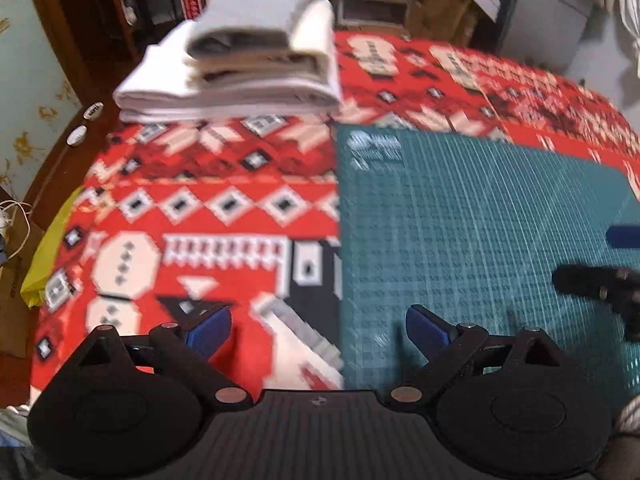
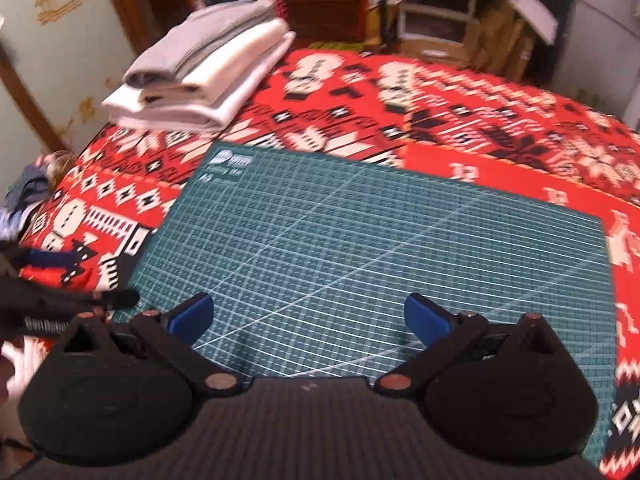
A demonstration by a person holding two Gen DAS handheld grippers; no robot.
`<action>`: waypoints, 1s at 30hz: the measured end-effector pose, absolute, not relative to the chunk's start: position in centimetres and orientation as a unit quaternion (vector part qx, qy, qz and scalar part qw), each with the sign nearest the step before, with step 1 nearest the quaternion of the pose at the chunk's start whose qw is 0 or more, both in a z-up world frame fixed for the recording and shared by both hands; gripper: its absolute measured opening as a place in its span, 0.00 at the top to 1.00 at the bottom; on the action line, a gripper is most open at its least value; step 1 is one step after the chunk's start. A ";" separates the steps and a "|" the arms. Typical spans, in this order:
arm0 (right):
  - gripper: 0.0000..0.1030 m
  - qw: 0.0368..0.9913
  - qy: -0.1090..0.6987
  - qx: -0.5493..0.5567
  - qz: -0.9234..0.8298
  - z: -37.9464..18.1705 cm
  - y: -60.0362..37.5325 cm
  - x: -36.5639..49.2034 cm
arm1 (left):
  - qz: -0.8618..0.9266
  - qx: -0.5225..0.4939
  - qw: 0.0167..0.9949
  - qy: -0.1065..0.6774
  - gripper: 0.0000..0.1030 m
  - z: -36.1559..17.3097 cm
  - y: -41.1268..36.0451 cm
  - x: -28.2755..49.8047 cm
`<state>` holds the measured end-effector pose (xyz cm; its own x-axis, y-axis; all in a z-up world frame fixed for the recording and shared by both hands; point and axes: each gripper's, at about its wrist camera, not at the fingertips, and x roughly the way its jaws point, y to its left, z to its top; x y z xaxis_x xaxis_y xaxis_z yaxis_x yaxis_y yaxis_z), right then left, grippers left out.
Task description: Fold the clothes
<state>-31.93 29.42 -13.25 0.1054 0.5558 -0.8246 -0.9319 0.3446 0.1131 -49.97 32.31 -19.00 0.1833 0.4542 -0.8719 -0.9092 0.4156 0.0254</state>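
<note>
A stack of folded clothes (image 1: 248,60), grey on top of white and cream, rests at the far left of the red patterned cloth; the right wrist view shows the same stack of folded clothes (image 2: 200,80). A green cutting mat (image 1: 480,232) lies bare on the cloth, also the green cutting mat (image 2: 360,248). My left gripper (image 1: 318,334) is open over the mat's left edge, holding nothing. My right gripper (image 2: 308,320) is open above the mat's near edge, also holding nothing. The right gripper's dark fingers (image 1: 592,280) show at the left view's right edge.
The red, white and black patterned cloth (image 2: 480,120) covers the table. Shelves and cardboard boxes (image 2: 500,20) stand behind it. Two small white round objects (image 1: 84,122) sit beyond the table's left edge. A yellow item (image 1: 48,248) hangs at the left side.
</note>
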 end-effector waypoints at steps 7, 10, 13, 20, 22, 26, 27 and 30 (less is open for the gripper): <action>0.00 0.738 0.379 -0.211 0.516 -8.7 27.2 -33.0 | 0.519 -0.250 0.717 0.392 0.08 -14.6 29.6 -49.5; 0.00 0.742 0.372 -0.215 0.514 -6.0 27.0 -33.5 | 0.522 -0.258 0.725 0.368 0.08 -11.5 28.9 -49.8; 0.00 0.744 0.360 -0.220 0.518 -3.6 26.9 -34.2 | 0.531 -0.254 0.726 0.355 0.04 -9.0 28.2 -49.9; 0.00 0.741 0.325 -0.224 0.543 0.3 26.3 -36.3 | 0.538 -0.242 0.734 0.337 0.03 -5.3 26.5 -50.1; 0.00 0.740 0.328 -0.215 0.546 1.2 26.1 -36.5 | 0.542 -0.248 0.732 0.329 0.03 -4.6 26.3 -50.5; 0.00 0.743 0.331 -0.212 0.541 2.8 25.7 -36.8 | 0.554 -0.253 0.728 0.314 0.03 -3.1 25.8 -51.3; 0.00 0.745 0.329 -0.216 0.539 3.3 25.7 -37.0 | 0.559 -0.253 0.726 0.311 0.03 -2.8 25.7 -51.5; 0.00 0.750 0.312 -0.230 0.536 4.7 25.6 -37.6 | 0.565 -0.247 0.722 0.313 0.03 -1.8 25.3 -51.7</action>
<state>-37.61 25.63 4.72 0.2302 0.6601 -0.7150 -0.9478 0.3187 -0.0109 -51.66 25.28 -1.82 0.1654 0.6613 -0.7317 -0.9710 0.2392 -0.0033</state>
